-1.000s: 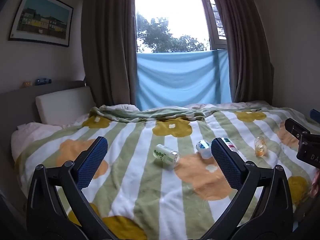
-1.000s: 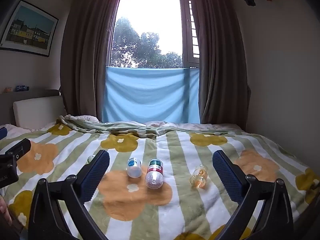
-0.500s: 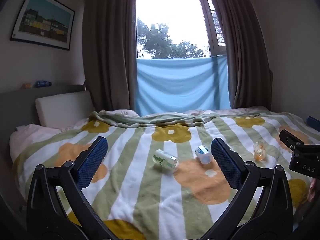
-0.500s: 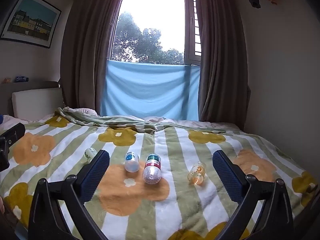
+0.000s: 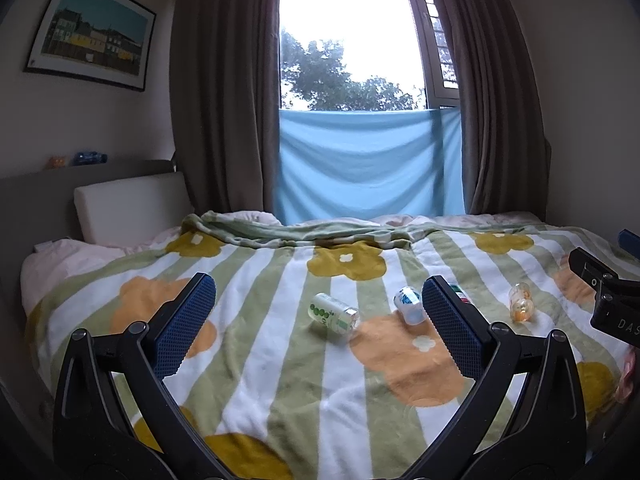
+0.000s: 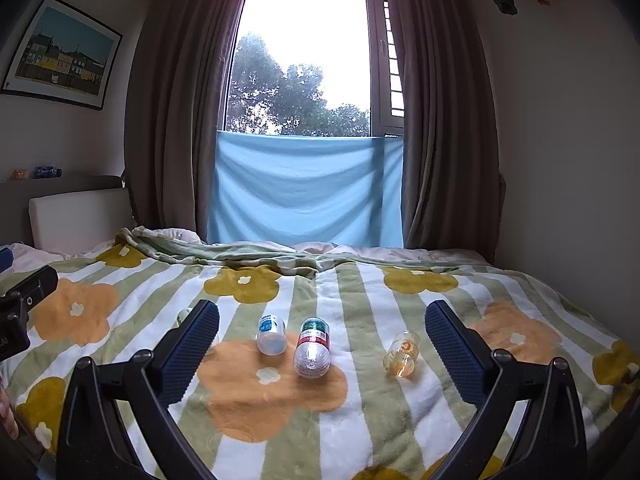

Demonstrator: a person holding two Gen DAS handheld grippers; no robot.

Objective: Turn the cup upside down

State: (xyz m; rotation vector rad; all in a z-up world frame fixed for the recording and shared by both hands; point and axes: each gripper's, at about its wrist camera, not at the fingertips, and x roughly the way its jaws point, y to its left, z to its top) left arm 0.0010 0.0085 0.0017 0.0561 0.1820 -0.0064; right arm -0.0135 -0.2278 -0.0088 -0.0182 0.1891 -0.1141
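Tongs on both of my rigs stand spread wide with nothing between the blue pads; the left tongs (image 5: 318,320) hang over the near part of the bed, and the right tongs (image 6: 322,344) do the same a little further to the right; the flowered blanket (image 5: 280,380) carries four small cups, all lying on their sides, none upright; through the left camera I see the green-dotted cup (image 5: 334,314) at about 12 o'clock between my pads, the blue-label cup (image 5: 408,305) at 1 o'clock just beside the right pad, the red-and-green cup (image 5: 460,294) mostly hidden behind that pad, and the amber cup (image 5: 521,307) at 2 o'clock, well apart from the others; through the right camera the blue-label cup (image 6: 271,334) and the red-and-green cup (image 6: 313,350) lie close side by side near 12 o'clock, whether touching I cannot tell; the amber cup (image 6: 401,354) sits at 1 o'clock, and the green-dotted cup (image 6: 183,316) peeps out behind the left pad at 10 o'clock; I cannot tell which cup is the one to turn over; beyond the bed hang a blue sheet (image 6: 304,188) over the window's lower half and brown curtains (image 6: 176,120); a framed picture (image 5: 90,32) hangs at 10 o'clock.
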